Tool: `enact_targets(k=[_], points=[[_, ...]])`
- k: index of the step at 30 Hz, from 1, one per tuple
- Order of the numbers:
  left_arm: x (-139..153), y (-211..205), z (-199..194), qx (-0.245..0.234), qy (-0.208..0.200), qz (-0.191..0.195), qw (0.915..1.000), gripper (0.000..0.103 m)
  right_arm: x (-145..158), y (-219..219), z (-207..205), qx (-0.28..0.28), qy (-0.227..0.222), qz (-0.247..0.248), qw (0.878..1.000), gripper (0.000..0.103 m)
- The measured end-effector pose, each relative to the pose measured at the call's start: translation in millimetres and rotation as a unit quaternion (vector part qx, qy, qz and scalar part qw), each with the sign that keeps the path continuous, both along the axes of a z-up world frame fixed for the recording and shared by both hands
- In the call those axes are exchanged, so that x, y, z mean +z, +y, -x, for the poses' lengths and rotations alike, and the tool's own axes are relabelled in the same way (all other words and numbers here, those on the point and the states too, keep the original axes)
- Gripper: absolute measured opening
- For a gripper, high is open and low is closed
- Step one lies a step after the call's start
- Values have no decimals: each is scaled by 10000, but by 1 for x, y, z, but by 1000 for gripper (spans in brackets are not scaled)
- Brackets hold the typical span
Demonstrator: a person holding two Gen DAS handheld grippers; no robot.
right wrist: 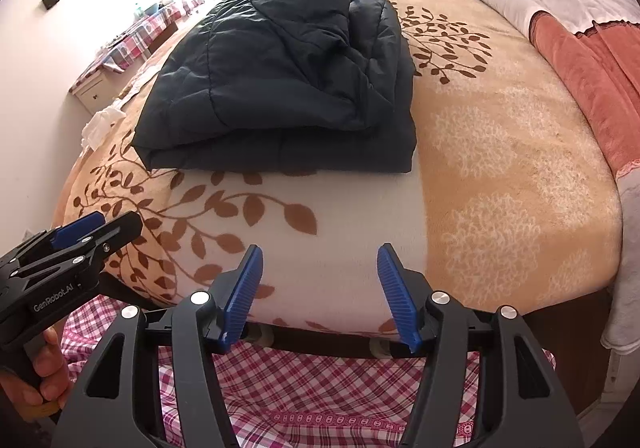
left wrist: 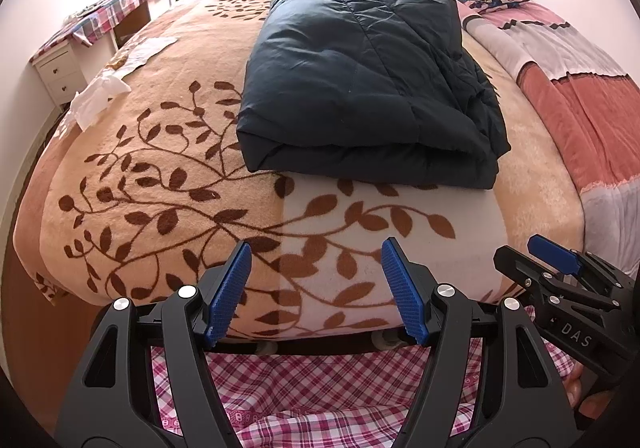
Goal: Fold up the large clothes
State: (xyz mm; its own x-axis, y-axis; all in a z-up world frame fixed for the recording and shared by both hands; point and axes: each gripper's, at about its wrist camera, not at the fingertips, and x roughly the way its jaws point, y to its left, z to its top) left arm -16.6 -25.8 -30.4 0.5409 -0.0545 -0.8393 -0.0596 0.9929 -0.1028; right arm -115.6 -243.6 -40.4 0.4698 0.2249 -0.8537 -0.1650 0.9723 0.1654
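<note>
Dark navy quilted puffer jacket [left wrist: 368, 84] lies folded into a thick bundle mid-bed on the beige leaf-print fleece blanket [left wrist: 168, 184], at 12 o'clock from both grippers. Looks near done. My left gripper [left wrist: 316, 292] and right gripper [right wrist: 320, 294] both gape wide, holding nothing, near the bed's foot edge. Risk: puffy top layer at 1 o'clock springs back open if nudged. Free blanket at 3 o'clock; crumpled white paper [left wrist: 98, 98] at 10 o'clock, well apart.
</note>
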Motion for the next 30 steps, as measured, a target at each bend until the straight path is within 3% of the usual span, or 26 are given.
enact_targets(k=[30], points=[[-1, -1, 0, -11, 40, -10, 10000, 67, -6, -1, 2, -44, 109, -87, 9999, 60]])
